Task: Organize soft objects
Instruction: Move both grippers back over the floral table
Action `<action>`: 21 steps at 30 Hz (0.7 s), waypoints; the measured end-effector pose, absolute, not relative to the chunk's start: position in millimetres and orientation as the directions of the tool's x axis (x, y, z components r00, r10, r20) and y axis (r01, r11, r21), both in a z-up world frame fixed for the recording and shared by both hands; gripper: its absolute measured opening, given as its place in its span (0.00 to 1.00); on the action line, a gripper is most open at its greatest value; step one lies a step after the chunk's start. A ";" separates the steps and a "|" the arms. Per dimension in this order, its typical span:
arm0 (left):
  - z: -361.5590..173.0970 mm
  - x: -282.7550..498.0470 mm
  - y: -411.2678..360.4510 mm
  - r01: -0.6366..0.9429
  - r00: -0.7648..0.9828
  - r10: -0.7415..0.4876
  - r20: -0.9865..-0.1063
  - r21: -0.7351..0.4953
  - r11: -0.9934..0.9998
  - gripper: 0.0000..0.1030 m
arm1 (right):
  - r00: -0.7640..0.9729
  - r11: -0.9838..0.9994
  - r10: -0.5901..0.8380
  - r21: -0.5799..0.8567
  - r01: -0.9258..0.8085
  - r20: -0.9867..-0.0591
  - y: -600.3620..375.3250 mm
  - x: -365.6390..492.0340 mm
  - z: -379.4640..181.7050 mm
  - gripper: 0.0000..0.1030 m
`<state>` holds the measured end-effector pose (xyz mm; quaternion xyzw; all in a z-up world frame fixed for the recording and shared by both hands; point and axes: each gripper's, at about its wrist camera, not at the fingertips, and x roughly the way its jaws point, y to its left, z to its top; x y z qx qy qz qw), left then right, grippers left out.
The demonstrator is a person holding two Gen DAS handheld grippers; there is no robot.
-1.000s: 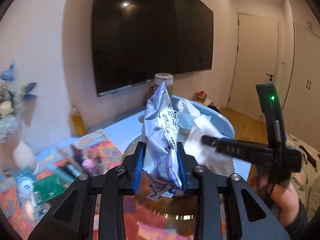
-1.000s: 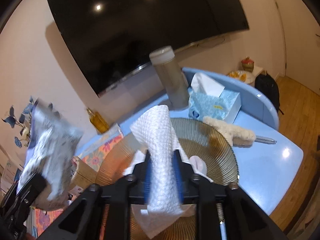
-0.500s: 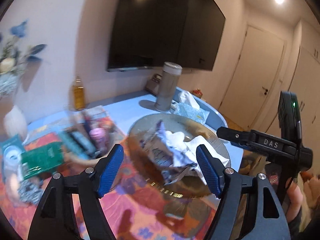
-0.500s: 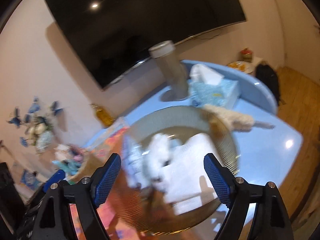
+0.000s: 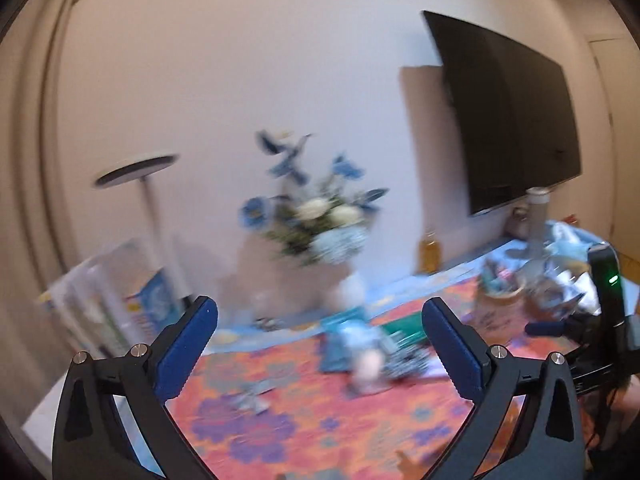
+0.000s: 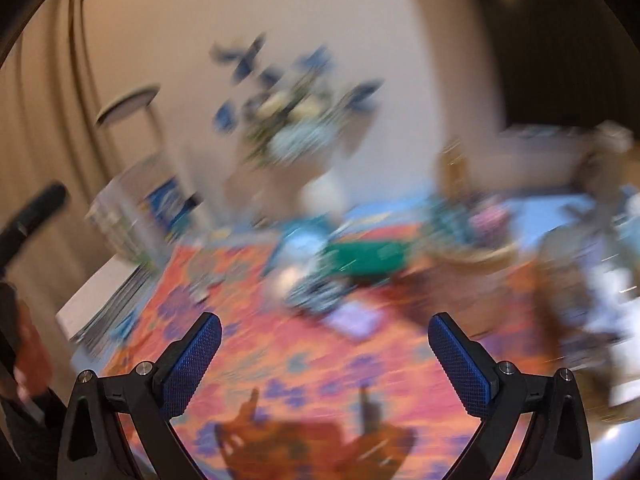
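both grippers empty, facing the clutter at the far side of the cloth

nearest the lens in the left wrist view, the left gripper (image 5: 320, 344) stands spread wide with nothing between its blue pads; its jaws have just been opening. the right gripper (image 6: 324, 360) reads the same in its own view: wide apart, empty, jaws just opened.

just past both sets of fingers lies the orange flowered cloth (image 5: 304, 412) on the counter. beyond it, at frame centre and a little right in the left view, sits a blurred heap of soft packets (image 5: 368, 356), with a green packet (image 6: 368, 258) beside it in the right view. these look like the next soft things to sort, though blur hides what each one is.

the heap lies ahead of the left gripper and slightly to the right, well apart from the pads. in the right view it sits straight ahead, above the gap between the pads. neither is plainly nearer, and no long axis can be told.

farther back, at the right edge of the left view, the dish (image 5: 560, 292) holds crumpled pale items. behind stand a vase of blue and white flowers (image 5: 320, 216) and the dark screen (image 5: 508, 120).
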<state>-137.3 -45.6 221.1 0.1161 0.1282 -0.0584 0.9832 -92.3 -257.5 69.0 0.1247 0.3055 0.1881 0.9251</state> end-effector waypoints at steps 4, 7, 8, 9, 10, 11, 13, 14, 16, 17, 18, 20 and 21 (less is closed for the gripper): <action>178.6 -116.3 -11.3 0.078 0.937 0.003 -0.348 0.221 0.972 1.00 | 0.680 0.890 0.446 0.364 -0.273 -0.582 -220.6 -62.4 19.6 1.00; 128.8 -90.2 11.6 0.018 0.898 0.088 -0.430 0.236 0.971 1.00 | 0.669 0.915 0.396 0.329 -0.232 -0.629 -211.1 -53.5 -8.9 1.00; 111.5 -81.8 18.9 0.014 0.884 0.090 -0.459 0.219 0.976 1.00 | 0.666 0.917 0.391 0.328 -0.225 -0.635 -211.9 -52.7 -14.3 1.00; 95.4 -73.4 26.3 0.014 0.868 0.079 -0.490 0.184 0.983 1.00 | 0.657 0.920 0.383 0.330 -0.210 -0.650 -213.3 -50.0 -17.3 1.00; 85.5 -67.8 31.5 0.017 0.856 0.063 -0.513 0.149 0.989 0.99 | 0.654 0.922 0.376 0.332 -0.197 -0.656 -215.3 -47.4 -17.9 1.00; 73.6 -61.5 38.3 0.022 0.844 0.033 -0.536 0.095 0.995 1.00 | 0.663 0.923 0.373 0.333 -0.194 -0.649 -217.8 -47.0 -17.6 1.00; 54.9 -52.0 57.2 0.026 0.819 -0.053 -0.572 -0.055 0.998 1.00 | 0.658 0.921 0.376 0.344 -0.184 -0.652 -221.8 -44.8 -19.5 1.00; 44.9 -48.9 70.3 0.019 0.807 -0.106 -0.581 -0.154 0.988 1.00 | 0.650 0.920 0.376 0.351 -0.176 -0.661 -223.0 -42.3 -22.2 1.00; 32.9 -40.6 99.3 -0.049 0.763 -0.170 -0.624 -0.318 0.947 0.97 | 0.631 0.924 0.362 0.351 -0.149 -0.686 -224.0 -38.6 -25.7 1.00; 30.8 -42.3 108.8 -0.055 0.775 -0.193 -0.601 -0.369 0.928 0.97 | 0.620 0.931 0.345 0.339 -0.132 -0.705 -222.6 -35.4 -28.0 1.00; 28.3 -45.7 119.7 -0.077 0.786 -0.201 -0.584 -0.415 0.907 0.97 | 0.612 0.935 0.335 0.331 -0.125 -0.717 -222.0 -34.7 -28.3 1.00; 20.7 -47.3 135.2 -0.123 0.779 -0.214 -0.589 -0.478 0.869 0.97 | 0.607 0.945 0.315 0.299 -0.131 -0.730 -216.3 -33.4 -29.5 1.00; 18.1 -47.3 139.6 -0.129 0.773 -0.234 -0.590 -0.507 0.853 0.97 | 0.606 0.946 0.314 0.291 -0.140 -0.730 -214.5 -34.7 -29.4 1.00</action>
